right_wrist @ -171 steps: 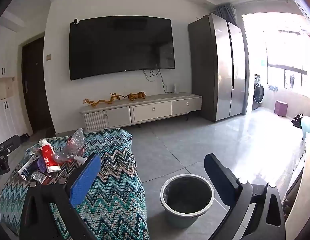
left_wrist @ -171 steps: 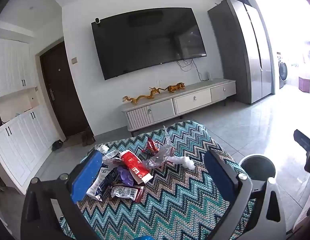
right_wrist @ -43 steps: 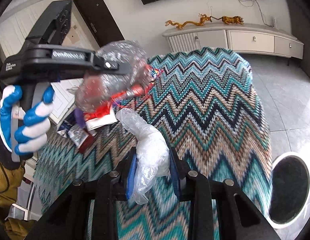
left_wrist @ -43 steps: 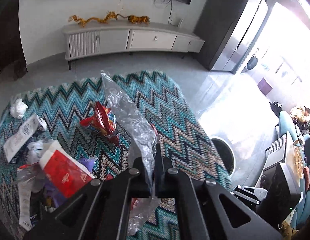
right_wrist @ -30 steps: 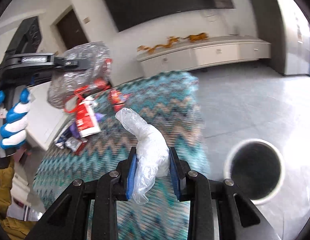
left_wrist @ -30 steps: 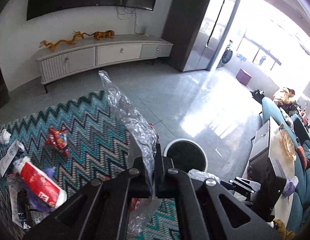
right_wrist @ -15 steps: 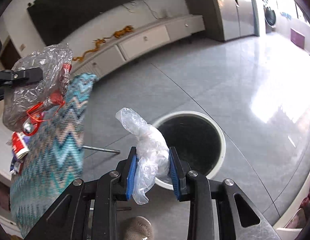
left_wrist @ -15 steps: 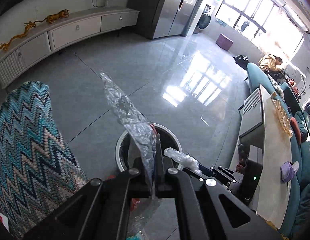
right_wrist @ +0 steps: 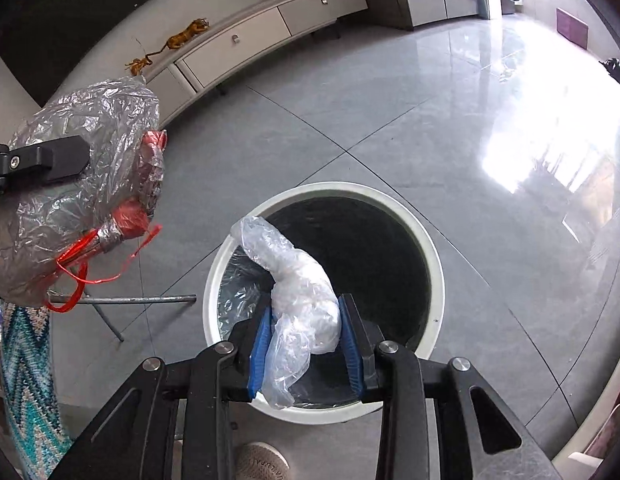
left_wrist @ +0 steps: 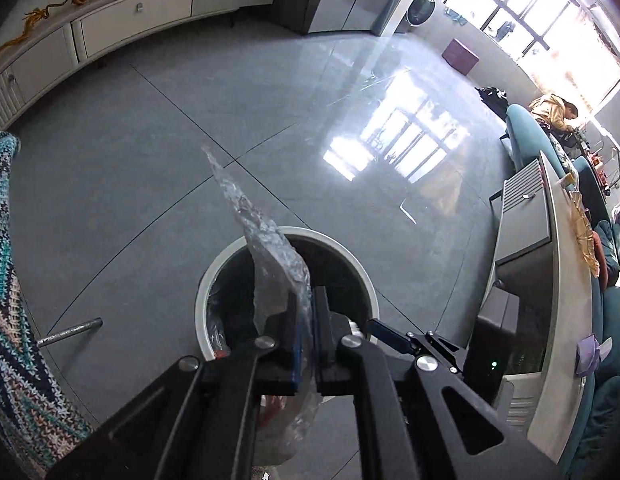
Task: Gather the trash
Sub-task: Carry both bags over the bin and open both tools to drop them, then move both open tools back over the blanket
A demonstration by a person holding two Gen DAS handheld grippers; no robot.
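A: Left wrist view first. What do the tongs have?

B: The left gripper is clenched on a crinkled clear plastic bag, which stands up out of the jaws over the trash bin. The bin's white rim lies straight beneath the fingertips.

A: And the room around it?

B: Bare grey floor tiles run wide beyond the bin. The zigzag table cloth hangs at the left edge, with a metal table leg between it and the bin. A grey cabinet stands off to the right.

A: Now the right wrist view.

B: The right gripper has just been opening its jaws. The white plastic wad is between the blue pads and touches both, above the bin mouth, nearer its left rim.

A: Anything close by?

B: The left gripper hangs at the left with its bag, red scraps inside, outside the rim. Right of the bin the floor is open.
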